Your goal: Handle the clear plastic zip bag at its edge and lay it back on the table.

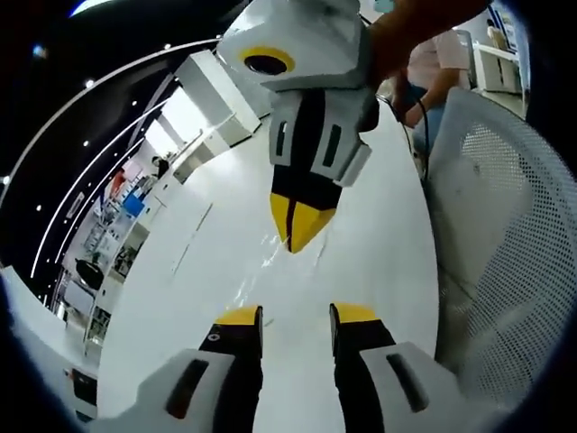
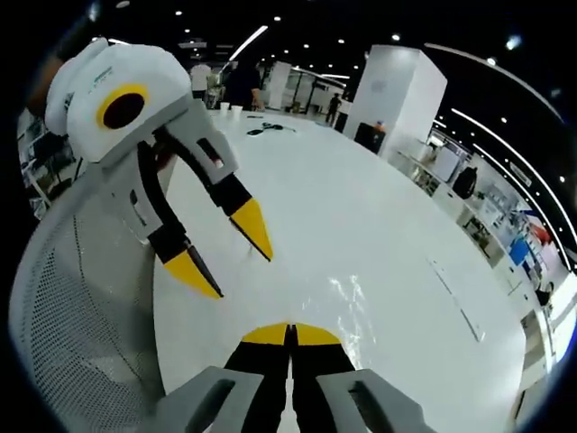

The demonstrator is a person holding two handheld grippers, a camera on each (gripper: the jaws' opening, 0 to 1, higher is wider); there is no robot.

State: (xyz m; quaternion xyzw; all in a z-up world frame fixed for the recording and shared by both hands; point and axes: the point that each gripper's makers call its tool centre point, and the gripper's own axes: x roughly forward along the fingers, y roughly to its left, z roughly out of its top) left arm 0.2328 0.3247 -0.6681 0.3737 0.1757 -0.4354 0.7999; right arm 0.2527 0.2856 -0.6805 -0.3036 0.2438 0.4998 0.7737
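Left gripper: its two yellow-tipped jaws stand parallel with a clear gap between them and nothing in that gap; in the right gripper view it comes in at 10 o'clock, jaws spread in a V above the table.
Right gripper: jaws pressed together, yellow tips meeting in a thin seam; whether a bag edge is pinched in that seam I cannot tell from its own view. In the left gripper view it hangs down from 12 o'clock, tips closed to a point at the glossy creases of the bag.
Clear plastic zip bag: barely visible, a see-through sheet with bright wrinkles on the white table, between the two grippers; in the right gripper view it glints at about 3 o'clock of the closed tips.
Table: white, glossy, long.
Mesh chair: white perforated back at 3 o'clock in the left gripper view.
Person: in a light top, at 1 o'clock beyond the table.
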